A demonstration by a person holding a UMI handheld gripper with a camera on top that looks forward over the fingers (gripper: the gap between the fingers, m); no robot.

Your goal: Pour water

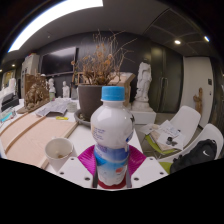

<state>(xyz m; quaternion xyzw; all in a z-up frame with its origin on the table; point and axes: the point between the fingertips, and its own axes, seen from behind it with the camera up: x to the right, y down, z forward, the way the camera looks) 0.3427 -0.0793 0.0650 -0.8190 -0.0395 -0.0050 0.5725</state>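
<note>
A clear plastic water bottle (pixel 112 135) with a blue cap and a blue-and-red label stands upright between my fingers. My gripper (pixel 112 166) is shut on the bottle, both magenta pads (pixel 87 158) pressing its lower body. A white paper cup (pixel 59 152) stands on the table just left of the fingers, its mouth open upward. The bottle's base is hidden behind the gripper.
A light wooden table (pixel 28 138) stretches to the left. Behind the bottle is a large pot with dry branches (pixel 95 92). White statues (pixel 143 85) stand farther back. Papers and a green book (pixel 165 140) lie on the right, with a dark object (pixel 202 152) beyond.
</note>
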